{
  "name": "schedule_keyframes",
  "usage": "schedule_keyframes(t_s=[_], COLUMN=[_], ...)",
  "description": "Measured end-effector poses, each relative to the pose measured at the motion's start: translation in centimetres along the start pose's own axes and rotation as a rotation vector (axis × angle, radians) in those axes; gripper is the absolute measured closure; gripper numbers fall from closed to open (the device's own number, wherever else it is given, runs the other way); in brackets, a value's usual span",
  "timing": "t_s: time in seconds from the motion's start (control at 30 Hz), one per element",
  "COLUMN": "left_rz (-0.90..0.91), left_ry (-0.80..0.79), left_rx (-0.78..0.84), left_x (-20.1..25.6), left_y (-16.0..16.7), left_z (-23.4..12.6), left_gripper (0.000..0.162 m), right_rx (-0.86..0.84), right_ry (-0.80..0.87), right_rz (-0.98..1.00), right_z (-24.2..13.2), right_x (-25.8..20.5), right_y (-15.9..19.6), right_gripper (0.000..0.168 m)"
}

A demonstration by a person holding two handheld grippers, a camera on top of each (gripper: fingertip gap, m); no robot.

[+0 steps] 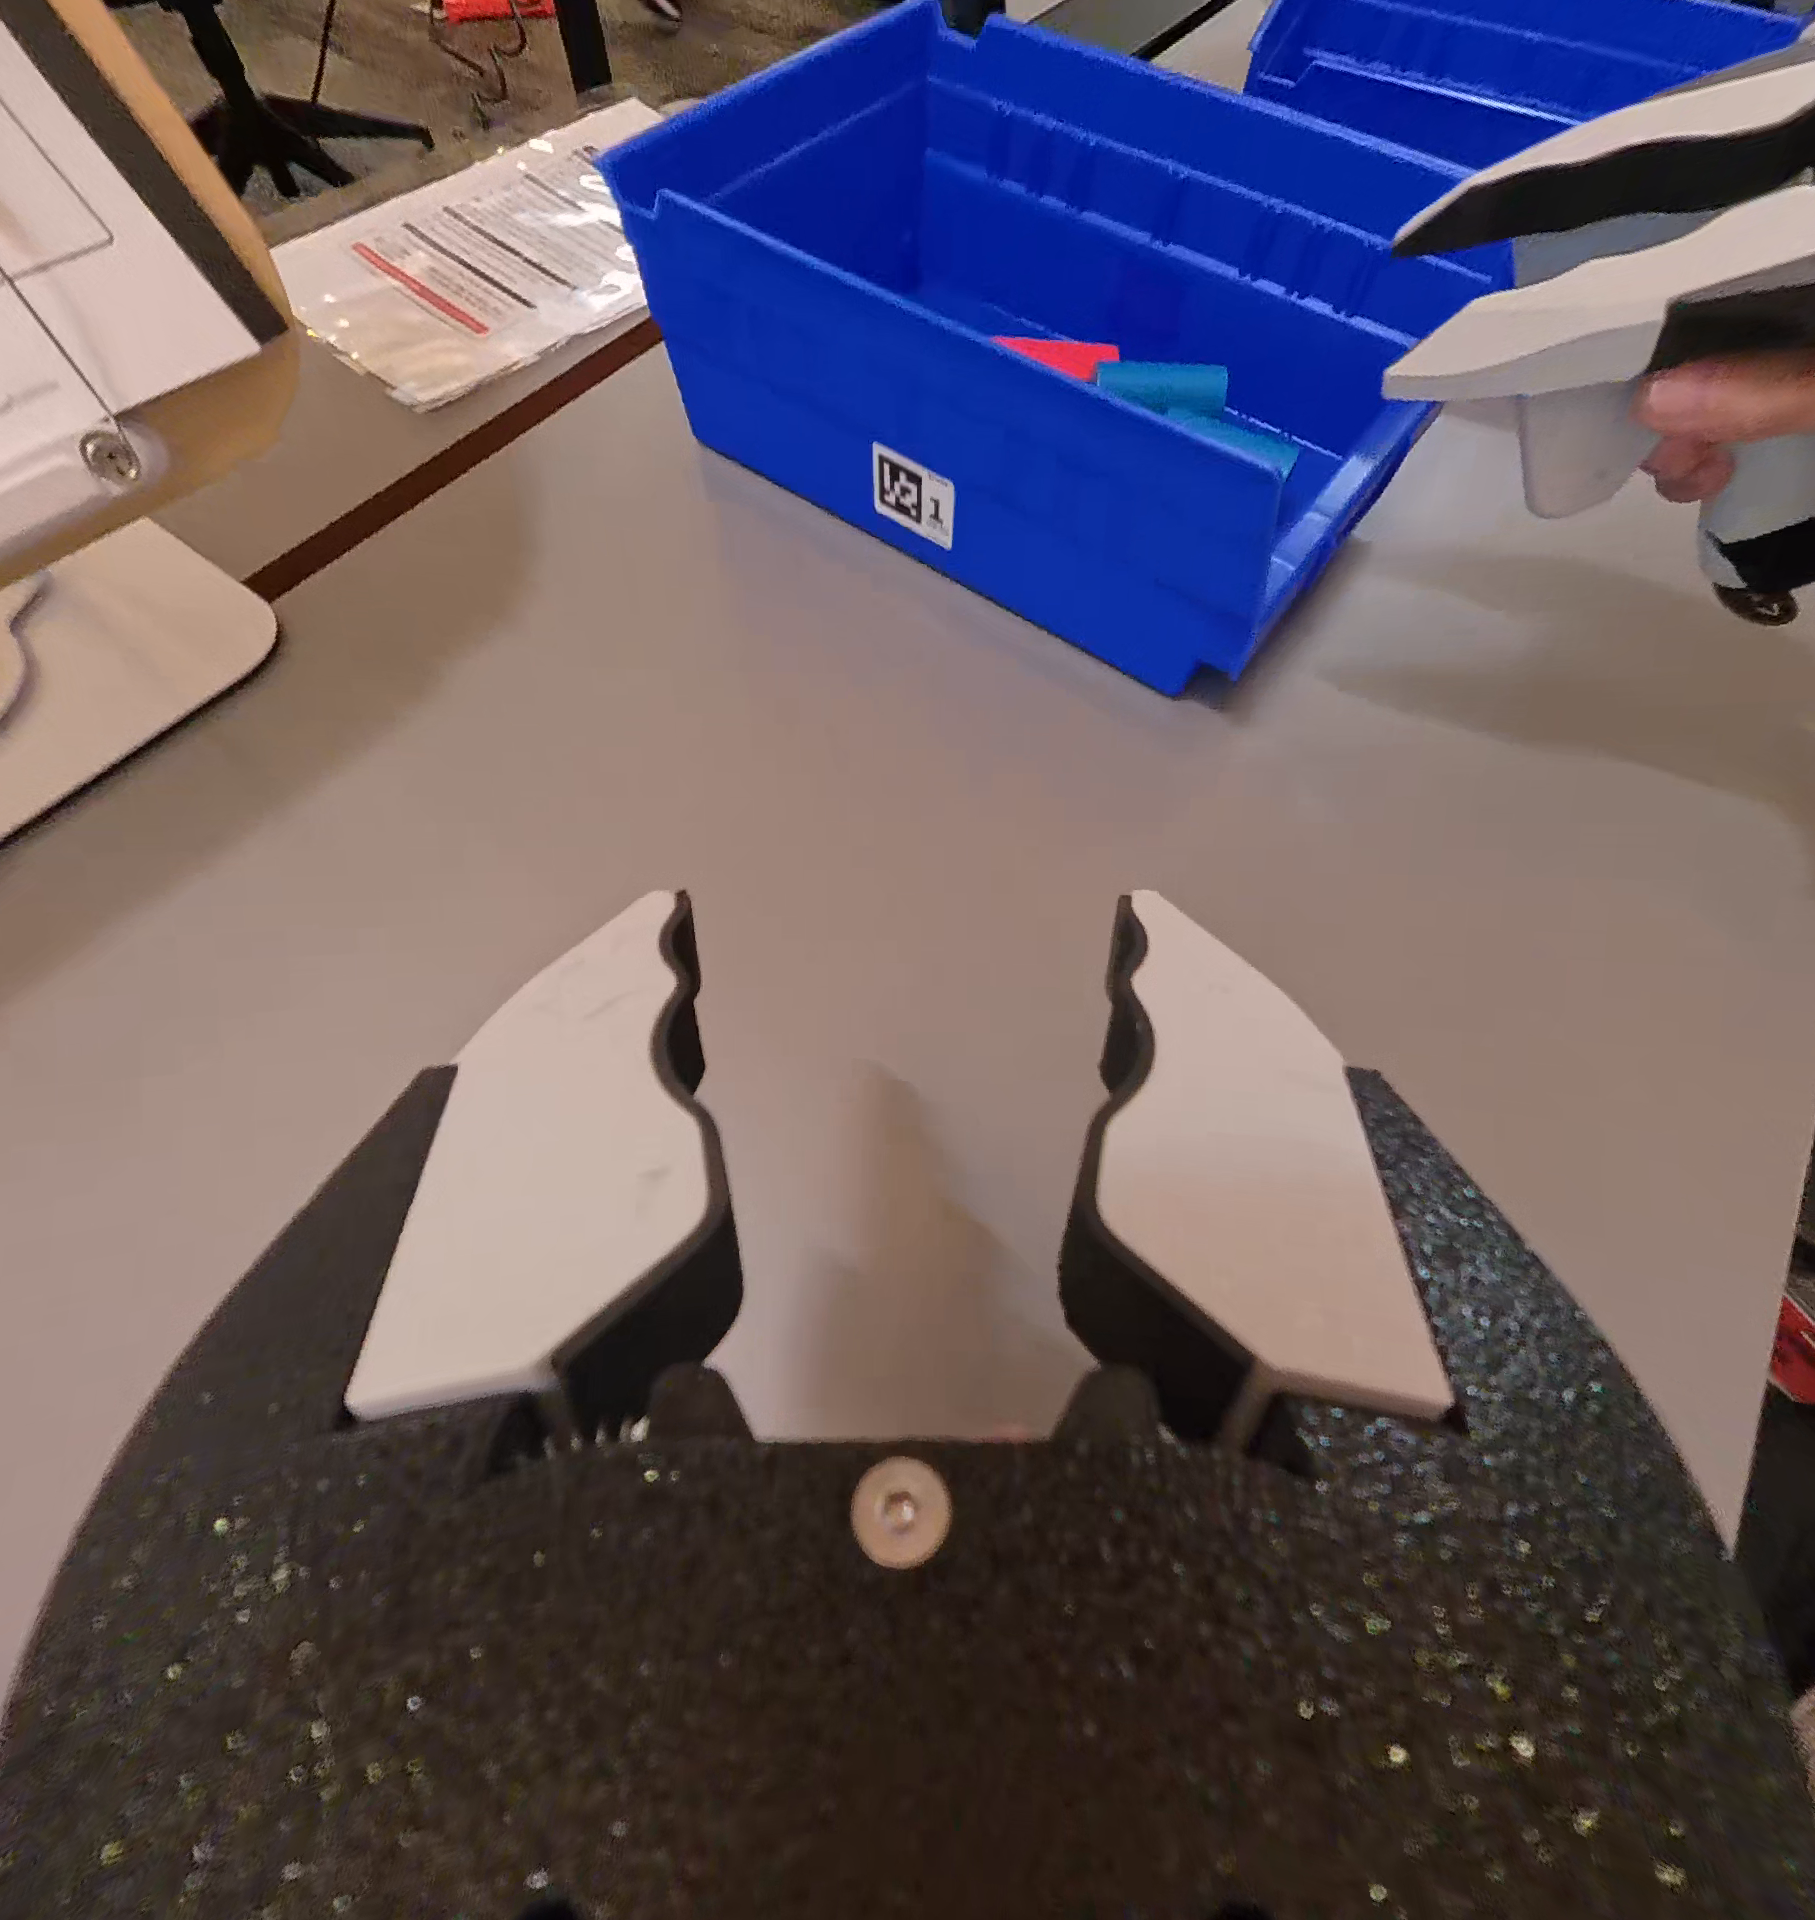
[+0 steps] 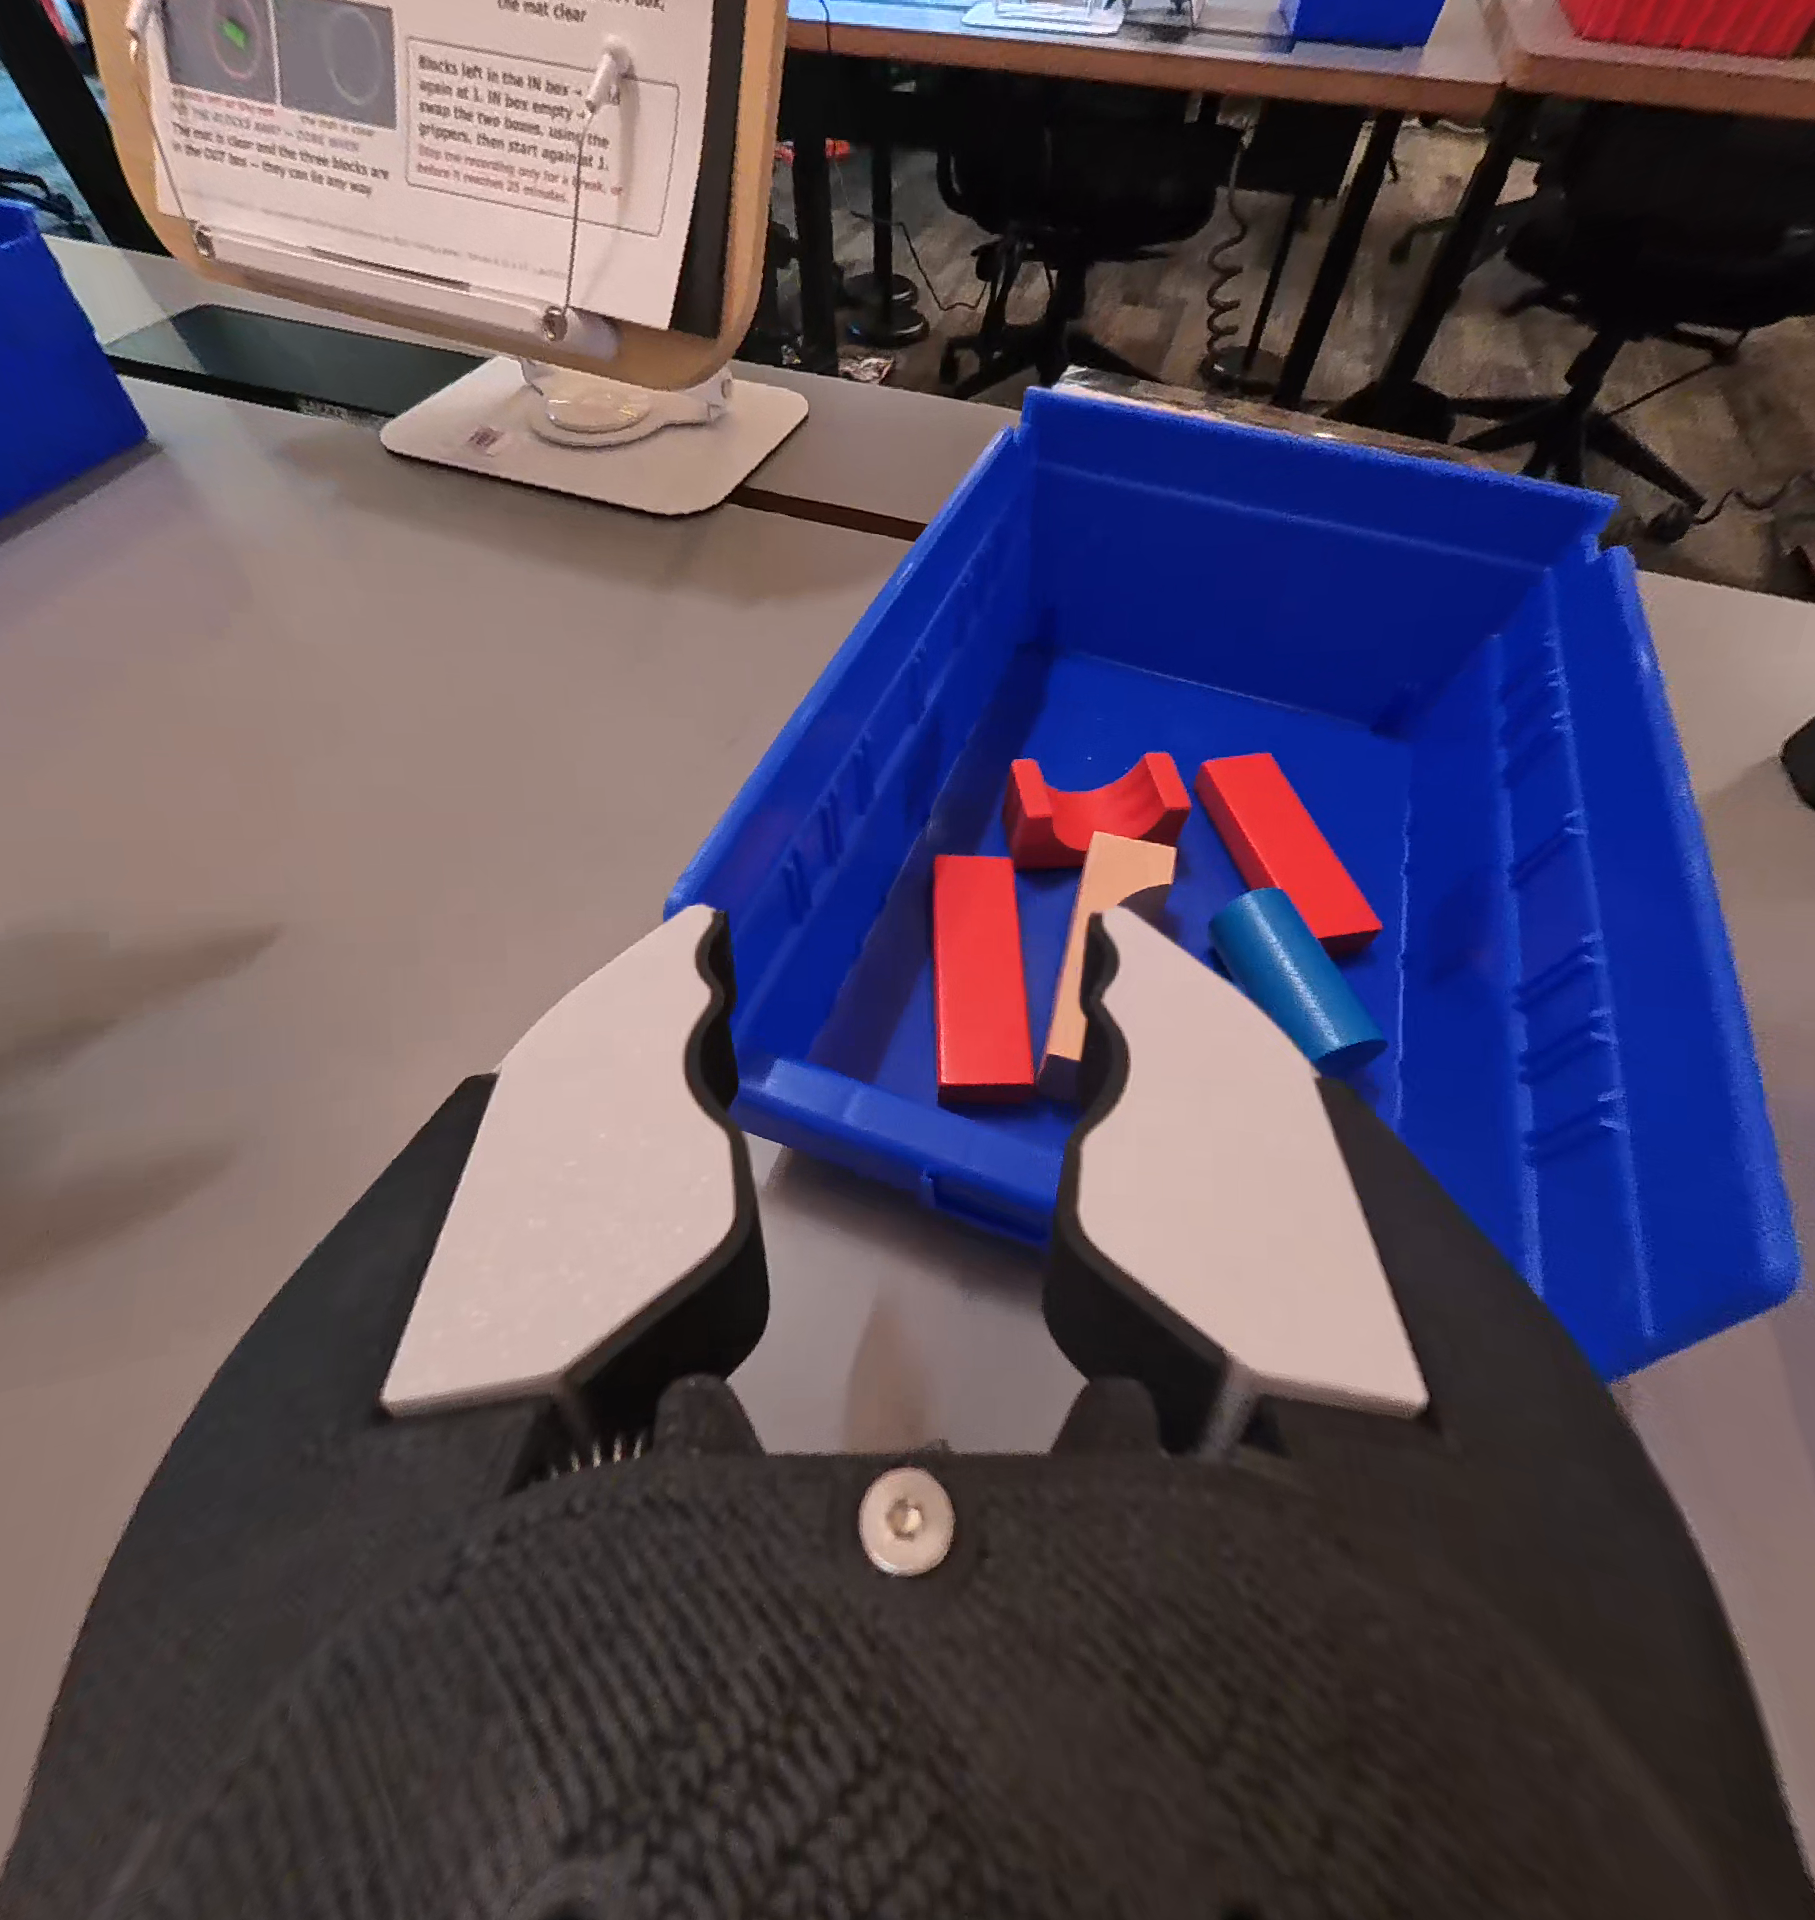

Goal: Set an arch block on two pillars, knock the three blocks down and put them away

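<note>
Only right view shows red arch [image 2: 1090, 816] in bin [image 2: 1568, 935] | both tools [image 1: 903, 904] [image 2: 903, 920] apart, empty

Second blue bin [image 1: 1505, 73] cut off at the top edge. Natural wood block [image 2: 1100, 935] half hidden behind a right gripper [image 2: 903, 925] finger. Stand-mounted sheet [image 2: 435, 156] cropped above. Bagged papers [image 1: 467, 260] too blurred to make out.

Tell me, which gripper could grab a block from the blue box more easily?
Probably the right gripper: it hangs open over the blue box's near edge. The left gripper is open above bare table, farther back.
</note>
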State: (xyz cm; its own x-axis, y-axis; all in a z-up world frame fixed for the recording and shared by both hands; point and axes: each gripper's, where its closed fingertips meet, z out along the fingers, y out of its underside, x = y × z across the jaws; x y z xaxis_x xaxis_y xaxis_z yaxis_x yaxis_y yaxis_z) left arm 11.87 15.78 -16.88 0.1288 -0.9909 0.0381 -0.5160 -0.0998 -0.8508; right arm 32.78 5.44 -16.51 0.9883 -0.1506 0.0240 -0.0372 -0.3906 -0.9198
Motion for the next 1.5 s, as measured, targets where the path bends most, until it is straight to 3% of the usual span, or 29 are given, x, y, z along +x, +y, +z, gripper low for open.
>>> schedule_keyframes(t_s=[0.27,0.43,0.57,0.73,0.9,0.93,1.13,1.33,1.5], left_rz=[-0.078,-0.108,-0.134,-0.158,-0.182,-0.189,-0.101,-0.086,-0.115], left_ry=[-0.009,0.025,-0.043,-0.120,-0.173,-0.169,-0.316,-0.272,-0.255], left_rx=[0.083,0.072,-0.011,-0.184,-0.267,-0.238,-0.237,-0.237,-0.229], left_x=[1.1,5.5,7.5,7.9,6.6,6.4,2.1,-0.6,-2.8], left_y=[-3.1,-6.6,-8.8,-7.4,-4.3,-4.5,-4.5,-3.1,-0.6], left_z=[2.9,8.7,13.9,19.1,21.8,21.9,21.3,18.6,14.4], left_gripper=[0.088,0.081,0.073,0.075,0.094,0.106,0.143,0.149,0.151], right_rx=[-0.052,-0.005,0.022,0.049,0.052,0.055,0.067,0.086,0.093], right_ry=[0.098,0.148,0.187,0.200,0.186,0.183,0.168,0.163,0.122], right_rz=[-0.030,0.017,0.037,0.046,0.052,0.046,0.026,-0.017,-0.035], right_z=[-0.7,-2.3,-3.5,-4.5,-4.7,-4.7,-4.7,-5.0,-4.4], right_x=[3.0,4.8,6.0,6.6,6.5,6.4,5.6,4.5,2.9], right_y=[1.9,1.3,1.0,1.0,1.1,1.0,0.4,-0.6,-1.3], right_gripper=[0.103,0.104,0.104,0.104,0.104,0.104,0.104,0.104,0.104])
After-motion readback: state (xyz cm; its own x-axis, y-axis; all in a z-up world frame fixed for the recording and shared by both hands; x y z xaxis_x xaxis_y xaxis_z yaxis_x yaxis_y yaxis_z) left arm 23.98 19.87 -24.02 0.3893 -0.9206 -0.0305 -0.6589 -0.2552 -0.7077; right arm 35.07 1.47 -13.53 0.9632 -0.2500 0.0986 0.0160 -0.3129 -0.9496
